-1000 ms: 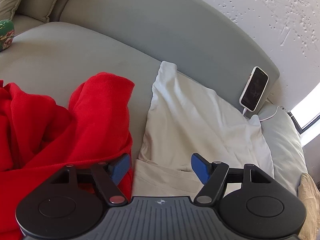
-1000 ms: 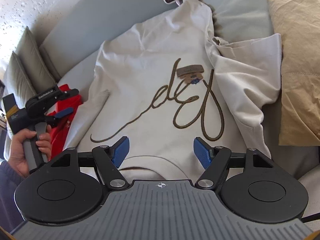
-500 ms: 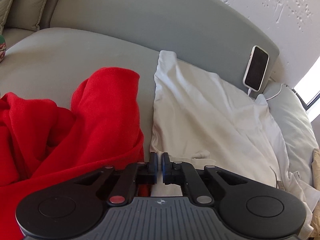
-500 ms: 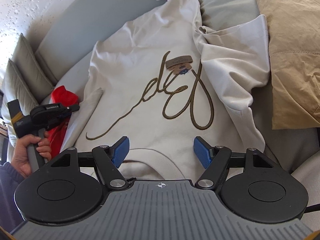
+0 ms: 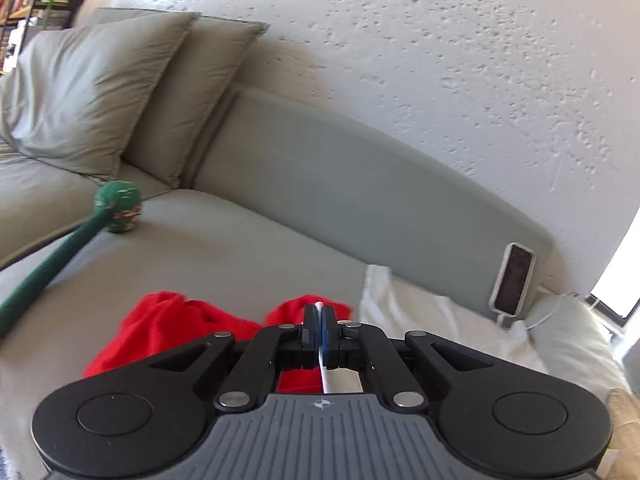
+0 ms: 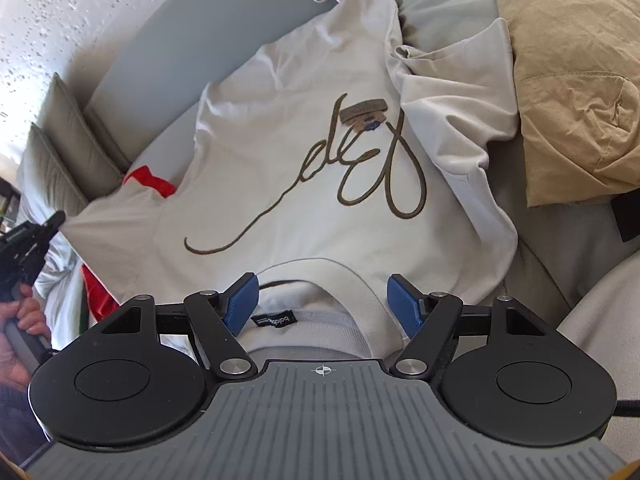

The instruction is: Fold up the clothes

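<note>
Left wrist view faces the sofa backrest [image 5: 360, 184] from low down; right wrist view looks steeply down, close over the white T-shirt [image 6: 304, 160]. Both share the phone [image 5: 513, 279] at 2 o'clock left, 12 o'clock right.

The T-shirt [image 6: 304, 152] is off-white, with looping olive-brown script across its chest and a small black neck label [image 6: 275, 319]. The garment [image 5: 176, 330] beside it is bright red. The sofa [image 5: 320, 200] is pale grey-green, its cushions [image 5: 92, 92] a warmer beige-grey. A tan pillow [image 6: 568, 72] lies at the right. Each claw [image 6: 322, 304] is black with blue pads [image 6: 240, 302]. The phone [image 5: 513, 279] has a pale case around a dark screen. The wall [image 5: 440, 40] is white and speckled.
</note>
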Motion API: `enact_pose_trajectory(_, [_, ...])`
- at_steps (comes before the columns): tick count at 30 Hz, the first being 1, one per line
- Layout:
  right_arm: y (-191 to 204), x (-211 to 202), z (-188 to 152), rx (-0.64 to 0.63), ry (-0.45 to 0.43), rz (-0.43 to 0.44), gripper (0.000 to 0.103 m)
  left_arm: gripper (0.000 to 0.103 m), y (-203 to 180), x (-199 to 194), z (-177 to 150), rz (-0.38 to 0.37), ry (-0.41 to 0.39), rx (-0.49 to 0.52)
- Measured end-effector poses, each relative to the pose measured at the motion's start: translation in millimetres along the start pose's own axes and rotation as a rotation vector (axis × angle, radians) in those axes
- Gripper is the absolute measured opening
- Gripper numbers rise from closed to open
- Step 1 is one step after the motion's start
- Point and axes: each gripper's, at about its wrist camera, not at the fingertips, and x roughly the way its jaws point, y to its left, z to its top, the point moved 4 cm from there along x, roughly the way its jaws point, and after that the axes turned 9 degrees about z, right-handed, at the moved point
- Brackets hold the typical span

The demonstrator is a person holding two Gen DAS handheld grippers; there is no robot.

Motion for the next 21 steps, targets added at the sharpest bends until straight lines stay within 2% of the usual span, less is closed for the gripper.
enact_pose_trajectory(3, [4,1,-3,0.005,0.018,0.004,0.073,0.000,32,28,-24,0.085,0.131,-0.083])
enact_pose_trajectory(6, [7,-4,-4,0.006,0.030,0.021,0.073,0.004,48,35,-39,0.099,0.222,-0.160])
enact_pose_trajectory(7, [7,-8,-3,0.010,0.026,0.028,0.073,0.010,49,31,-39,0.096,0.220,-0.166])
enact_pose_trajectory(8, [5,-12,-2,0.013,0.021,0.033,0.073,0.023,47,24,-36,0.093,0.199,-0.155])
enact_pose_trajectory(10, [1,-24,3,0.016,-0.001,0.025,0.073,0.039,36,3,-30,0.103,0.144,-0.091])
enact_pose_trajectory(11, [-2,-31,7,0.007,-0.020,0.007,0.073,0.041,28,-8,-28,0.103,0.121,-0.052])
enact_pose_trajectory(13, [-7,-46,17,-0.014,-0.058,-0.027,0.073,0.043,9,-28,-28,0.075,0.089,0.012])
enact_pose_trajectory(16, [-12,-68,41,-0.035,-0.114,-0.059,0.073,0.047,-29,-52,-41,0.010,0.095,0.087])
enact_pose_trajectory(21, [-21,-99,87,-0.111,-0.253,-0.152,0.071,0.049,-101,-63,-100,-0.165,0.236,0.204])
